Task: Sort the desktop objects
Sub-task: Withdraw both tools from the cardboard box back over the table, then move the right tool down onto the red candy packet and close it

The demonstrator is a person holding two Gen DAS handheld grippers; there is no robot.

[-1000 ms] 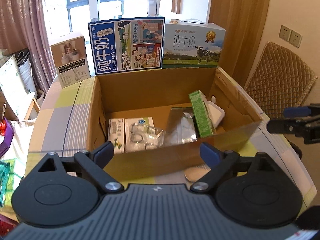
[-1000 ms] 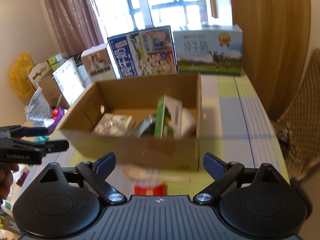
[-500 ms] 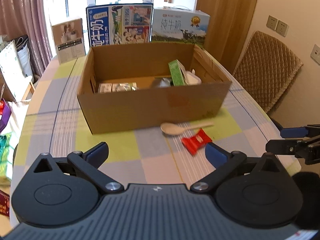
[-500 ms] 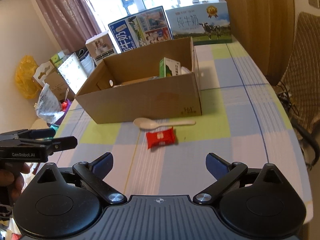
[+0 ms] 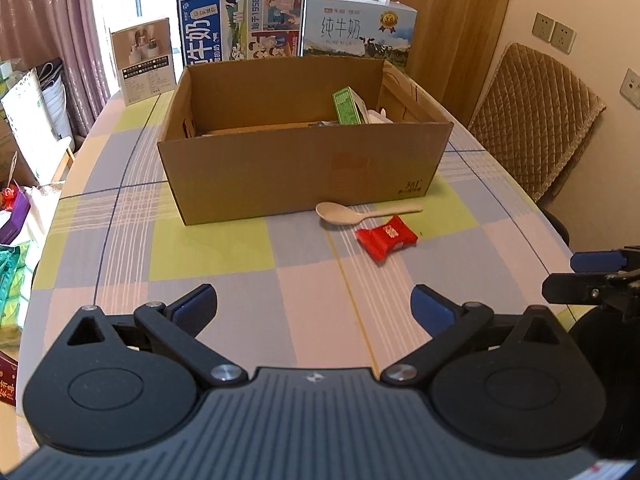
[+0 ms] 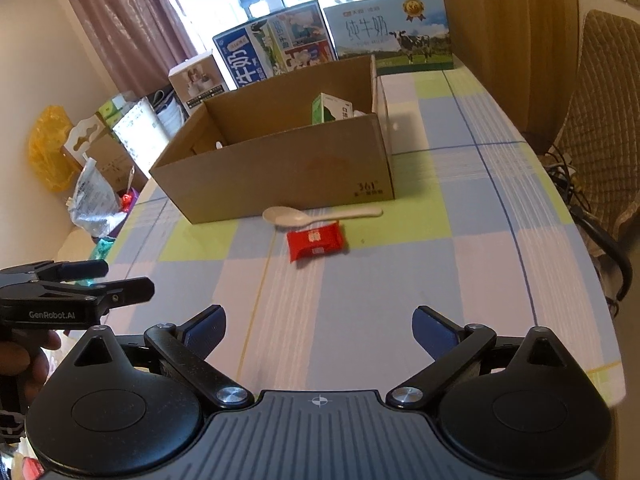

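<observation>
Cardboard box (image 6: 280, 176) — "361°" printed low on front face, right corner. White milk carton (image 5: 360, 36) behind box: "纯牛奶", "PURE MILK" beneath, gold medal badge top right. Blue milk carton (image 5: 240, 24): large "牛奶", also "始于1956". Left gripper (image 6: 120, 284), seen from right wrist camera — "GenRobot.AI" in white on black body. Red packet (image 6: 315, 241): small white label, unreadable. Small white box (image 5: 144, 60): print too small.

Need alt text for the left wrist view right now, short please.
The open, empty left gripper hangs above a checked tablecloth. Ahead, a pale spoon and red packet lie before an open cardboard box.
</observation>
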